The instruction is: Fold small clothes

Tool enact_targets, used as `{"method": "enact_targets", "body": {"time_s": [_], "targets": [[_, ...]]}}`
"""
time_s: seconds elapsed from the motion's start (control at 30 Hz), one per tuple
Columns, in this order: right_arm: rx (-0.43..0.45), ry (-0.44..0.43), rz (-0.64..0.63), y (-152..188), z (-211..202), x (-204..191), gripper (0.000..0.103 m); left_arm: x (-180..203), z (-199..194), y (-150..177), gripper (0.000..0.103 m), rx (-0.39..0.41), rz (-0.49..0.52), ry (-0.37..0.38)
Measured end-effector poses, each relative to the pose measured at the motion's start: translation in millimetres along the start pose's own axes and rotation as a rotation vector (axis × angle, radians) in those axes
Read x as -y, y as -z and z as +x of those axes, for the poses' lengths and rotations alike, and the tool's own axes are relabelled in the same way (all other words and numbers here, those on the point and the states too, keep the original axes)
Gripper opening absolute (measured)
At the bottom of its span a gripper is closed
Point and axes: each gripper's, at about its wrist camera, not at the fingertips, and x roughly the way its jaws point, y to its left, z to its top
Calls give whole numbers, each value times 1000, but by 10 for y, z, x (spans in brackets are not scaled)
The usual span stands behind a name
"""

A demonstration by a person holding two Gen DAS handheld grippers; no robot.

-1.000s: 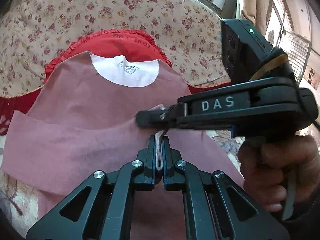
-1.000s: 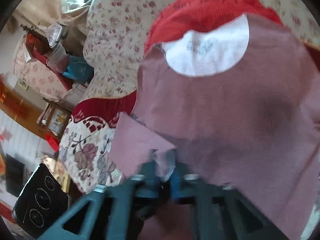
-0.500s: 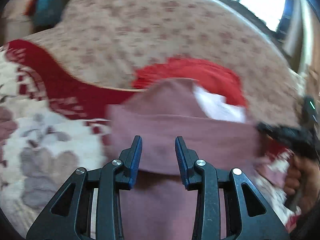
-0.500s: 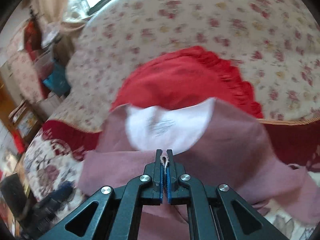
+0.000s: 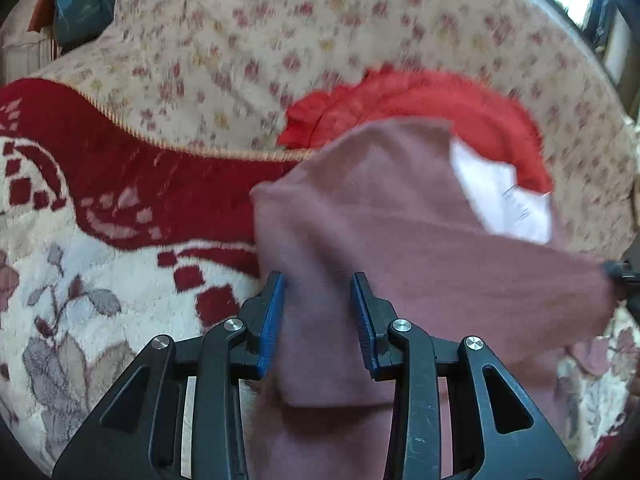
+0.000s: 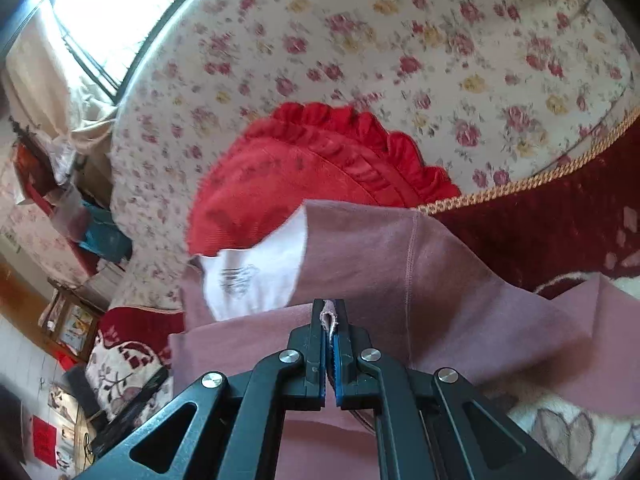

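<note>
Gripper work here rests on a floral bed cover (image 6: 400, 40), where the mauve garment (image 6: 460, 280) lies draped over a red frilled cushion (image 6: 304, 160), its white neck lining (image 6: 256, 276) turned toward the cushion. Right gripper (image 6: 329, 320) is pressed together, pinching a fold of the garment's cloth, so it seems the nearer hand for carrying the fold. Left gripper (image 5: 318, 312) stands spread, cloth lying between its pads (image 5: 270, 320) but ungripped.

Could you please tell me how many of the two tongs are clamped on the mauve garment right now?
1. The right tongs pinch a fold of the mauve garment. The left tongs stand open, with cloth between the pads but not pressed.
</note>
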Motion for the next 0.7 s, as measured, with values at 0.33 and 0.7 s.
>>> {"method": "enact_targets", "body": {"time_s": [0.33,0.7], "targets": [[-65,111,85,118,147,339,2,-24,277,-69,32,-21,35,-65],[105,275,-74,112,9,262,2,-173,82,-158,32,40,-39,-69]]}}
